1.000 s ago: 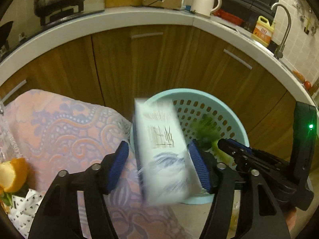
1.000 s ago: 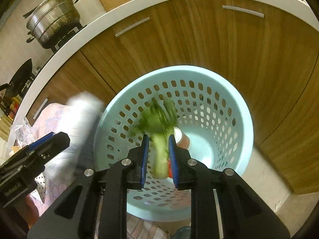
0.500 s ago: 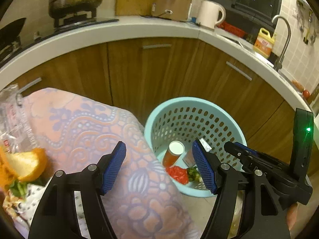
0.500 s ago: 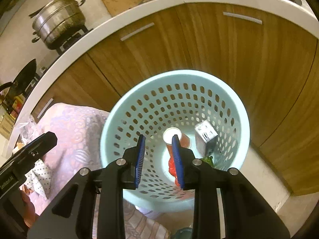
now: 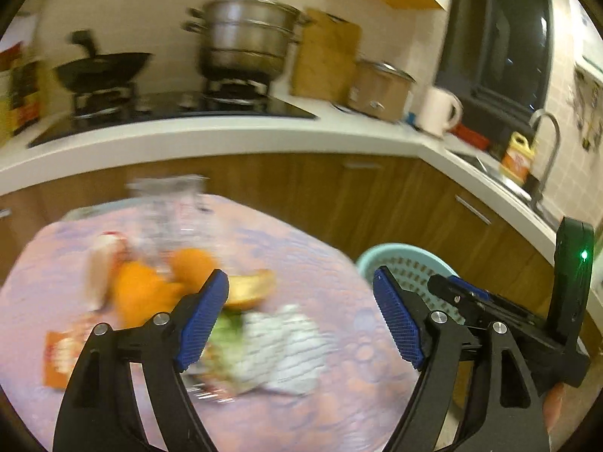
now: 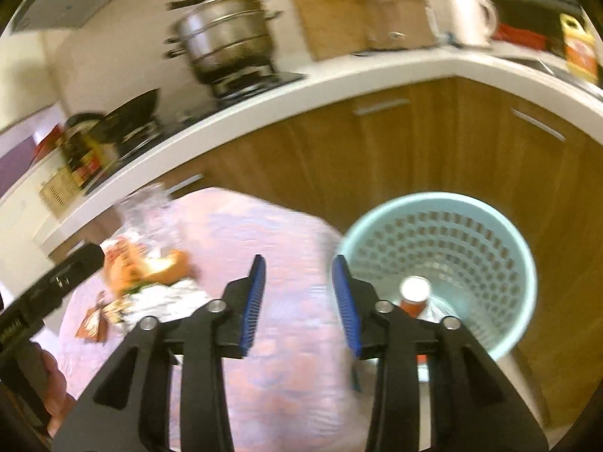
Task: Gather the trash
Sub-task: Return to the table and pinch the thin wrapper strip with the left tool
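My left gripper (image 5: 301,316) hangs above the pink patterned tablecloth (image 5: 339,395), its jaws opening with nothing between them. Just beyond its left finger lies a blurred heap of trash: orange peel (image 5: 150,286), a white patterned wrapper (image 5: 279,346), green scraps (image 5: 226,324) and an orange packet (image 5: 60,354). My right gripper (image 6: 297,301) is over the cloth's right edge, its jaws also opening and empty. To its right stands the light blue basket (image 6: 501,233) with a red can (image 6: 412,293) inside. The same heap of trash (image 6: 150,275) shows at the left of the right wrist view.
Brown cabinet doors (image 6: 414,150) under a white counter (image 5: 226,135) run behind the table. On the counter stand a steel pot (image 5: 245,41), a black wok (image 5: 101,67), a white kettle (image 5: 439,109) and a yellow bottle (image 5: 518,158) by the tap. A clear plastic bag (image 5: 169,203) lies at the table's far edge.
The white carton and the green vegetable left the grippers and dropped into the basket. Both grippers then rose and swung left from the basket toward the table, and their jaws stand wider.
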A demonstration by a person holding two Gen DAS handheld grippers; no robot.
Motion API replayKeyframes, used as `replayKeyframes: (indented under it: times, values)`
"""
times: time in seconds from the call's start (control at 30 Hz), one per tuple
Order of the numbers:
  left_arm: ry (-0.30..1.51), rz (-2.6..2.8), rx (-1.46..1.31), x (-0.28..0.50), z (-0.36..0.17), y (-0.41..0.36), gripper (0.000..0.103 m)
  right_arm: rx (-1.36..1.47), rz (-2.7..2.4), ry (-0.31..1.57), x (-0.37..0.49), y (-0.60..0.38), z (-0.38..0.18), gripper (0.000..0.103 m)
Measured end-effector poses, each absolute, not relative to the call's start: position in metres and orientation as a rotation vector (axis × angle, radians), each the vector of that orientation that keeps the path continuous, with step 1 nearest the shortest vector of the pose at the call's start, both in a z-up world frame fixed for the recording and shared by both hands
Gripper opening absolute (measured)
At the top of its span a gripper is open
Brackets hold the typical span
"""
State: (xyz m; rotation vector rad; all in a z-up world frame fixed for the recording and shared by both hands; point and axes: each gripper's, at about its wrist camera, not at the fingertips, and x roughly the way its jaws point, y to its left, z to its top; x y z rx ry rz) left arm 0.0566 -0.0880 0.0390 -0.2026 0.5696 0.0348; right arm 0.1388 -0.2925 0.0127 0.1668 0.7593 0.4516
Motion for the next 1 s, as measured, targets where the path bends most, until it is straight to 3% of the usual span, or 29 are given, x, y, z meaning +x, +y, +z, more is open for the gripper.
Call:
replayKeyframes:
  times: [0.03, 0.2, 0.27, 0.53, 0.6, 0.93, 1.0]
  values:
    - [0.557, 0.062, -0.208, 0.047, 0.042, -0.075, 0.077, 0.146, 0.471, 0.749, 0.133, -0.280, 0.015, 0.048]
    - [0.481, 0.211, -0.225, 0.003, 0.049, -0.021, 0.078, 0.083, 0.563, 0.722, 0.113, -0.230, 0.012, 0.051]
    - [0.476, 0.246, -0.231, -0.012, 0.045, 0.002, 0.079, 0.069, 0.578, 0.715, 0.108, -0.218, 0.009, 0.058]
    - [0.572, 0.320, -0.281, -0.027, -0.007, 0.054, 0.079, 0.036, 0.625, 0.714, 0.090, -0.183, -0.019, 0.067]
    - [0.596, 0.320, -0.296, -0.024, -0.020, 0.060, 0.079, 0.018, 0.611, 0.698, 0.087, -0.181, -0.019, 0.068]
    - [0.708, 0.369, -0.203, 0.006, -0.046, 0.048, 0.078, 0.044, 0.623, 0.699, 0.086, -0.189, -0.020, 0.088]
    - [0.746, 0.392, -0.197, 0.010, -0.051, 0.048, 0.074, 0.037, 0.642, 0.711, 0.087, -0.186, -0.021, 0.093]
